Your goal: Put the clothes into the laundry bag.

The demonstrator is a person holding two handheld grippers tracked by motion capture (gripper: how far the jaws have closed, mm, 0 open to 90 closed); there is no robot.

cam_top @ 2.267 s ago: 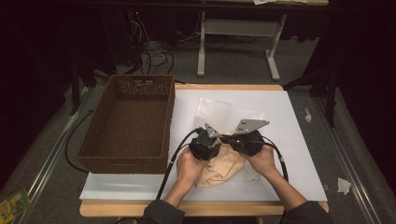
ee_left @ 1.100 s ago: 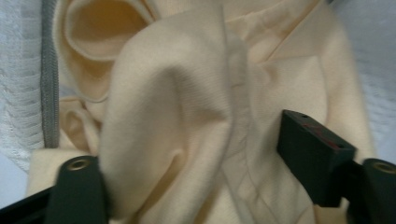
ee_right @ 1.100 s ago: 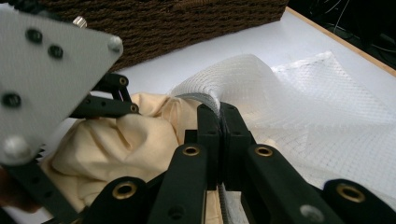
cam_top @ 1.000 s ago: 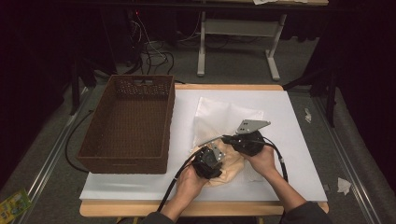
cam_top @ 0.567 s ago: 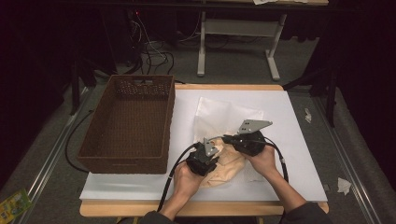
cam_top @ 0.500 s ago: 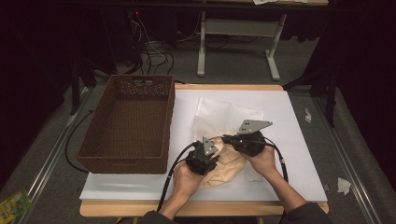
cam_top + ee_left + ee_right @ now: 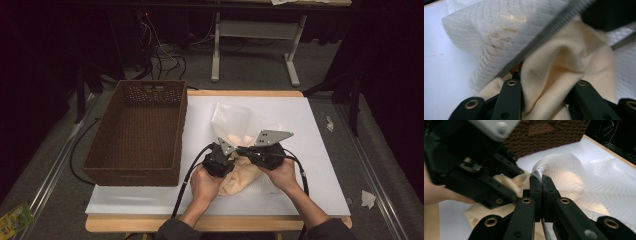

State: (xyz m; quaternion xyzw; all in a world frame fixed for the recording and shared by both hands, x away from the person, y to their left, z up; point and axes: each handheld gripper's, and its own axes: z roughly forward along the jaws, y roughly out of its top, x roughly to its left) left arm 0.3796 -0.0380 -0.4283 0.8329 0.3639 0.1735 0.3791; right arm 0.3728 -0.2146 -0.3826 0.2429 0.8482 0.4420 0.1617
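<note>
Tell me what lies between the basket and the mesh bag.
Bare white board separates basket from mesh bag, clearest in the high view.

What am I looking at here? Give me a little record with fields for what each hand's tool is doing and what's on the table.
work in hand: cream cloth and a white mesh laundry bag
left gripper: jaws closed on a fold of the cream cloth, having just been closing
right gripper: shut on the mesh bag's edge
bag zipper: open, by the cloth
wicker basket: brown, left of the bag
surface: white board on a wooden table
</note>
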